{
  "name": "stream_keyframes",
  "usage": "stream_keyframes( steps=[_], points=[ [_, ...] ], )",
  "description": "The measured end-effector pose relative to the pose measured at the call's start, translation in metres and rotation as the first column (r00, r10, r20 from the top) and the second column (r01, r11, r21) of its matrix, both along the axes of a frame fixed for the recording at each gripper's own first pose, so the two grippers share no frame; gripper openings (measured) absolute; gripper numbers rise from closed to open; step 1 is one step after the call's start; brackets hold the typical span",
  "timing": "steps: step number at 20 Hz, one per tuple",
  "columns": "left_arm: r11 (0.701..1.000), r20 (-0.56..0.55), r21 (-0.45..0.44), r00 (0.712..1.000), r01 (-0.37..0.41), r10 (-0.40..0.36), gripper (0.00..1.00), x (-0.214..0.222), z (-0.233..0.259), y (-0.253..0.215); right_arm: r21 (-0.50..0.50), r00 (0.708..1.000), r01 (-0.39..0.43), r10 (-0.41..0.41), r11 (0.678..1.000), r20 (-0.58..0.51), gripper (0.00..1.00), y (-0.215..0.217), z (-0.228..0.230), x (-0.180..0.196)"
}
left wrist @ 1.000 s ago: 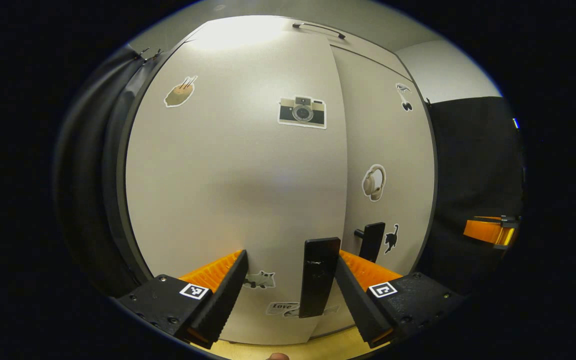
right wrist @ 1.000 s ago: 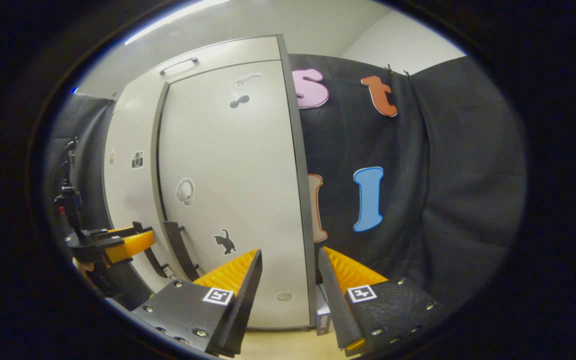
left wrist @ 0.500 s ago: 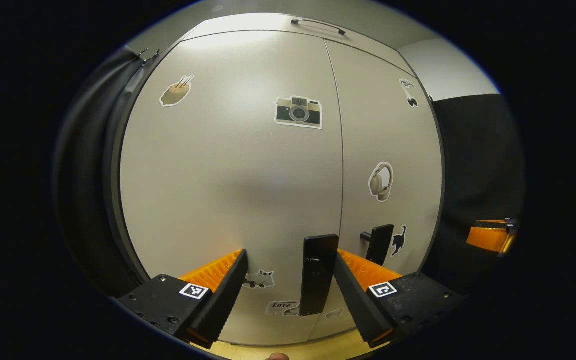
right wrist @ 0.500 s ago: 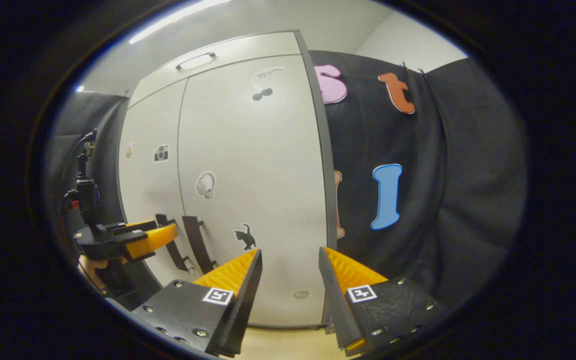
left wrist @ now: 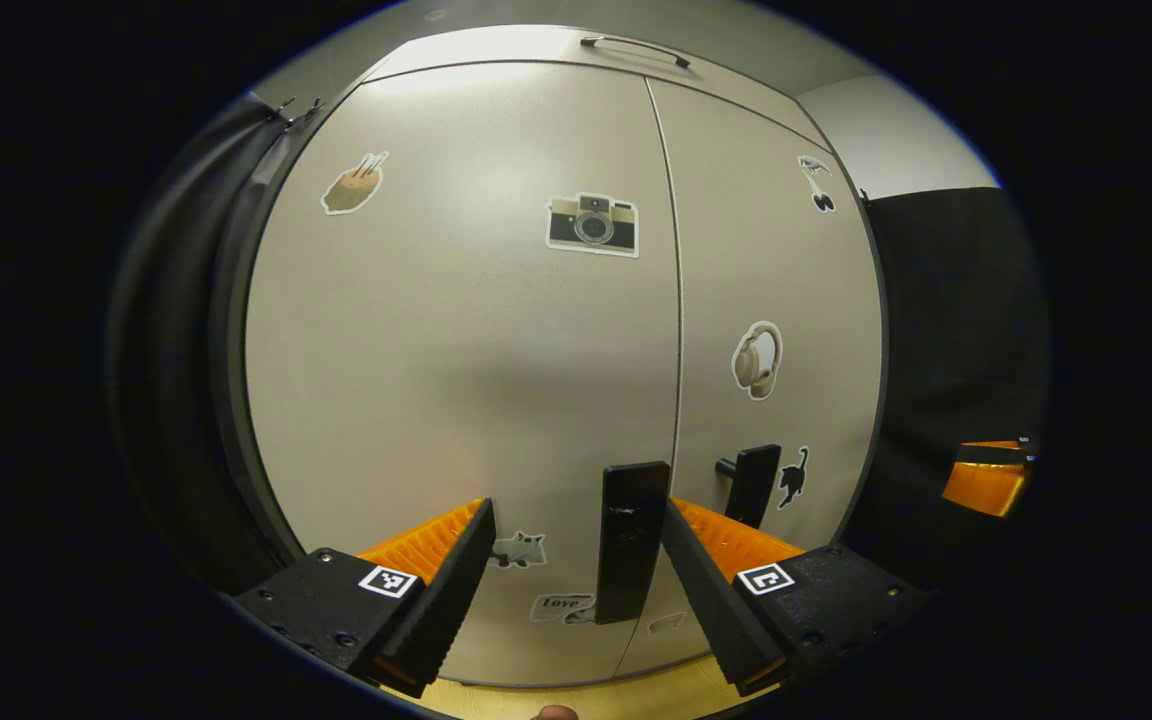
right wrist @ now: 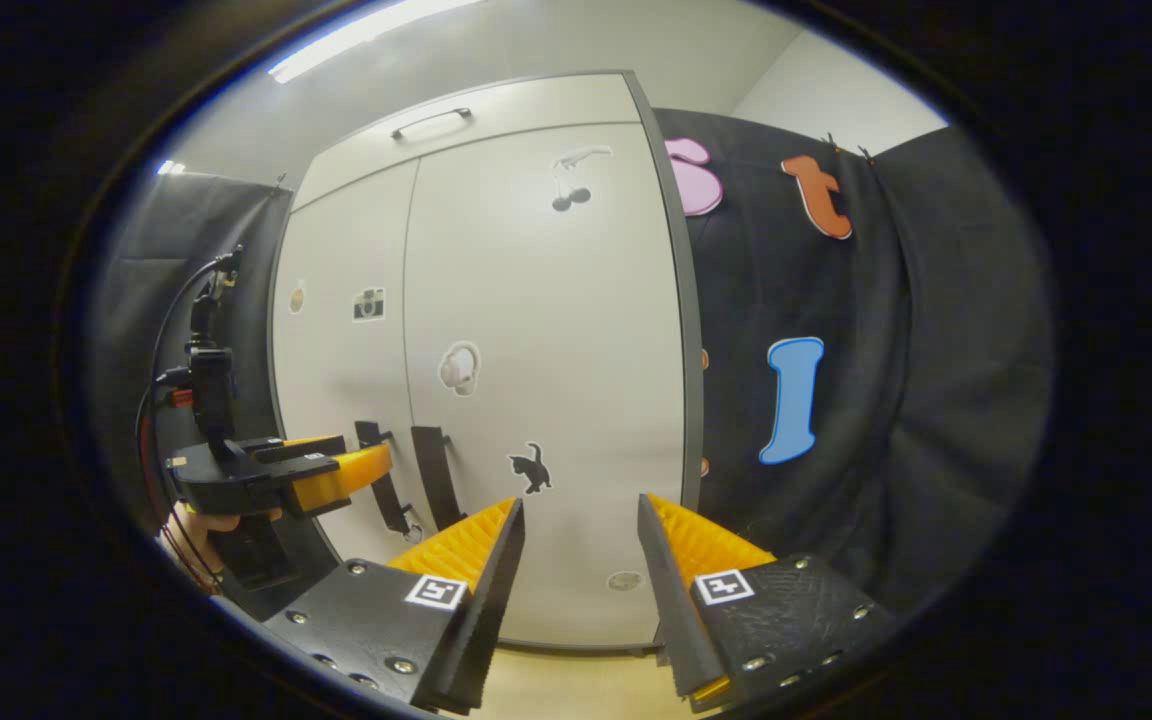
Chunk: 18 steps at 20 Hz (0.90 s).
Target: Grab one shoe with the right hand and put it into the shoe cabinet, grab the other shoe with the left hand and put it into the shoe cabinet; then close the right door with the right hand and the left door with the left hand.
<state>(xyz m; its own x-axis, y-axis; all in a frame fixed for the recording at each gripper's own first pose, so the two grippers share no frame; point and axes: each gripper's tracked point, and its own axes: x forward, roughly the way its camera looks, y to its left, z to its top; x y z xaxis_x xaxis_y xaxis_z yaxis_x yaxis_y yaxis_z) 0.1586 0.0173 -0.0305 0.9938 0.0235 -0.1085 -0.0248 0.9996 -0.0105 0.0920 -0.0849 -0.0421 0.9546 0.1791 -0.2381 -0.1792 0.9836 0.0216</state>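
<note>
Shoe cabinet (left wrist: 496, 340) stands with left door (left wrist: 456, 400) and right door (left wrist: 776, 280) both flush shut; no shoe visible. Left gripper (left wrist: 576, 560) spread wide, empty, straddling the left door's handle (left wrist: 629, 540) without touching. Right gripper (right wrist: 579, 560) spread open, empty, facing right door.

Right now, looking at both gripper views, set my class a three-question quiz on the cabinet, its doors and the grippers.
1. True or false: both cabinet doors are shut.
2. Which sticker sits nearest the right door's handle? A camera, B cat, C headphones.
3. What does the left gripper hold?

Key
1. True: left door and right door meet flush.
2. B, the cat sticker.
3. Nothing; it is open, with the left door's handle between its fingers, untouched.
</note>
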Motion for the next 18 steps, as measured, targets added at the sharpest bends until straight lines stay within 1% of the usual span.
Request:
stream_keyframes(
  steps=[2, 5, 7, 11, 12, 13, 15, 18],
  points=[
    [1.000, 0.015, 0.008, 1.000, -0.028, 0.028, 1.00, -0.021, 0.013, 0.000, -0.013, 1.000, -0.014, 0.014, 1.000, 0.021, 0.68, -0.001, 0.013, -0.016],
    [0.998, 0.024, -0.010, 0.998, -0.061, 0.062, 1.00, -0.069, 0.036, -0.011, -0.019, 0.997, -0.039, 0.040, 0.999, 0.063, 0.68, -0.005, 0.041, -0.044],
    [0.997, 0.036, -0.014, 0.997, -0.073, 0.074, 1.00, -0.104, 0.052, -0.024, -0.006, 0.994, -0.060, 0.060, 0.998, 0.086, 0.68, -0.009, 0.060, -0.063],
    [0.993, 0.085, 0.011, 0.989, -0.119, 0.117, 0.99, -0.167, 0.087, -0.056, 0.032, 0.987, -0.119, 0.115, 0.992, 0.112, 0.68, -0.019, 0.087, -0.100],
    [0.991, 0.096, 0.012, 0.987, -0.132, 0.130, 0.99, -0.179, 0.094, -0.064, 0.041, 0.985, -0.130, 0.124, 0.991, 0.116, 0.65, -0.024, 0.092, -0.108],
    [0.990, 0.104, 0.013, 0.984, -0.144, 0.142, 0.99, -0.190, 0.099, -0.073, 0.050, 0.984, -0.140, 0.134, 0.989, 0.119, 0.68, -0.030, 0.098, -0.116],
    [0.986, 0.118, 0.018, 0.980, -0.164, 0.161, 0.99, -0.211, 0.104, -0.090, 0.059, 0.980, -0.160, 0.152, 0.985, 0.126, 0.68, -0.043, 0.104, -0.129],
    [0.982, 0.120, 0.039, 0.976, -0.187, 0.181, 0.99, -0.234, 0.103, -0.115, 0.047, 0.976, -0.178, 0.170, 0.983, 0.139, 0.68, -0.063, 0.110, -0.143]
  ],
)
